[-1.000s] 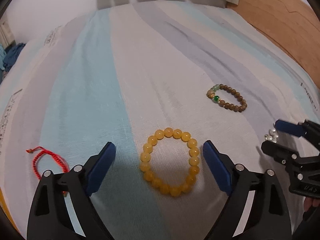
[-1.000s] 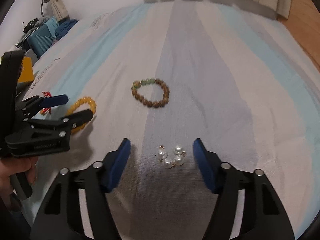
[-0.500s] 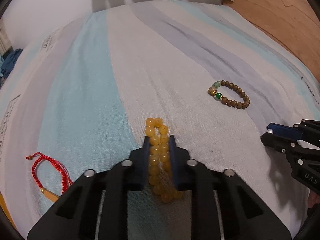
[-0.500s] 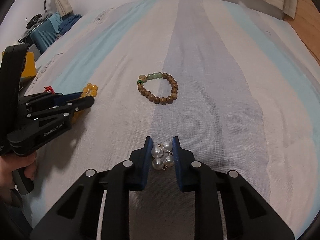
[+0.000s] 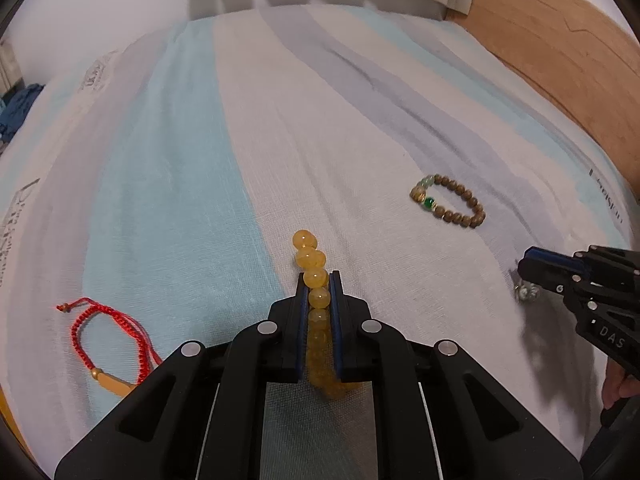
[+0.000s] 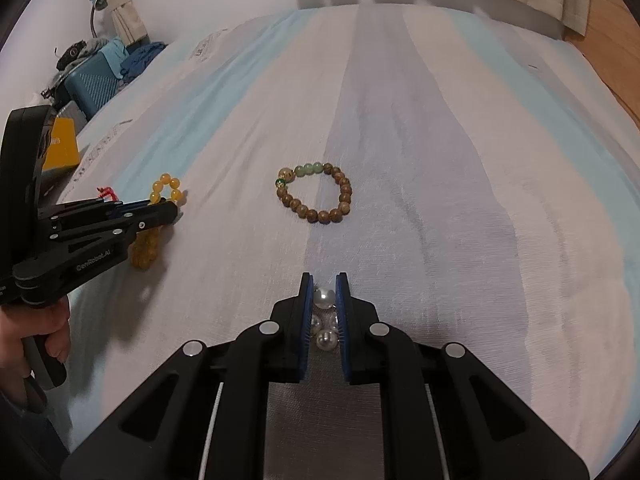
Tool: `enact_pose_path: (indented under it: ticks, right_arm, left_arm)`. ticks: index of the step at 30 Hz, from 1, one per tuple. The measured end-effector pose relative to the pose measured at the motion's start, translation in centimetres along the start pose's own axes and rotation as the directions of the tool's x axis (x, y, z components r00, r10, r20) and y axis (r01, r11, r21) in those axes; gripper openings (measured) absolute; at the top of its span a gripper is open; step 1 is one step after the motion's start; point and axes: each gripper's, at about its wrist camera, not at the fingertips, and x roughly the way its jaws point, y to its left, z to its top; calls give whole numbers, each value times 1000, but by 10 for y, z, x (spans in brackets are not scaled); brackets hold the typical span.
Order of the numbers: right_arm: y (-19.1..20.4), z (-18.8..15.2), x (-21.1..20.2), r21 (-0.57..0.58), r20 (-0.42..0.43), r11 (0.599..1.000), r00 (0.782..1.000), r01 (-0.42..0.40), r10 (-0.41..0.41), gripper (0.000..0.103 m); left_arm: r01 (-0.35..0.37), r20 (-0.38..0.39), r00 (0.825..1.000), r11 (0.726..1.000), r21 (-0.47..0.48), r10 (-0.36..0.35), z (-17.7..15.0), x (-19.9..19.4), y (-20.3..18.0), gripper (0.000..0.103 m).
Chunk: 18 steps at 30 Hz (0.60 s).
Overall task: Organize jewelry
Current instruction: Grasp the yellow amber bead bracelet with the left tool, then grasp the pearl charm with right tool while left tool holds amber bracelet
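Left gripper (image 5: pixel 319 280): jaws clamped on the yellow bead bracelet (image 5: pixel 310 258); the loop is squeezed flat between the blue pads, with several beads sticking out past the tips and the rest trailing back between the jaws.
Right gripper (image 6: pixel 324 280): its jaws have just been closing and now pinch the pearl cluster (image 6: pixel 324 298); one pearl sits at the tips, others lie further back between the pads.
Yellow bead bracelet, seen from the right wrist: far end curls above the left gripper's tips, near end hangs below them against the bed (image 6: pixel 440 160).
Brown bead bracelet (image 6: pixel 316 194): lies flat as an open ring on the bed, free of both grippers, roughly between them and further away; it has a few pale green beads and one dark green bead.
Red cord bracelet (image 5: pixel 108 340): lies on the bed to the left of the left gripper, untouched.
Bed: covered with a sheet striped in pale blue, white and grey.
Person's hand (image 6: pixel 28 328): wrapped around the left gripper's handle.
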Motion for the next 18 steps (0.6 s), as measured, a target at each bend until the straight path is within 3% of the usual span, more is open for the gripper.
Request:
enact_pose_path:
  ticks: [18]
  right_arm:
    - [-2, 1, -15, 20, 47, 1000, 999, 20, -21, 11]
  left_arm:
    - [-28, 39, 999, 1000, -9, 28, -2, -37, 12, 8]
